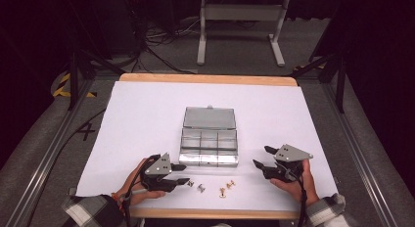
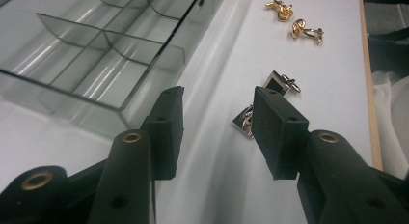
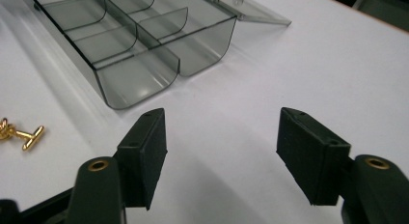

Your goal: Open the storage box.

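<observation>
A clear plastic compartment box (image 1: 209, 145) lies mid-table with its lid (image 1: 209, 117) folded back. In front of it lie two silver cufflinks (image 1: 195, 186) and two gold cufflinks (image 1: 226, 188). My left gripper (image 1: 182, 173) rests low at the box's front left corner, open, pointing right at the silver pair. In the left gripper view the open gripper (image 2: 219, 101) has bare table between its jaws, a square silver cufflink (image 2: 276, 82) past the right jaw and gold cufflinks (image 2: 304, 30) farther off. My right gripper (image 1: 261, 156) is open to the right of the box (image 3: 135, 45), nothing between its jaws (image 3: 222, 125).
White paper (image 1: 147, 119) covers the wooden table, whose front edge (image 1: 210, 213) runs just behind the cufflinks. One gold cufflink (image 3: 21, 133) lies at the left edge of the right gripper view. Metal frame rails flank the table, and cables lie on the floor beyond.
</observation>
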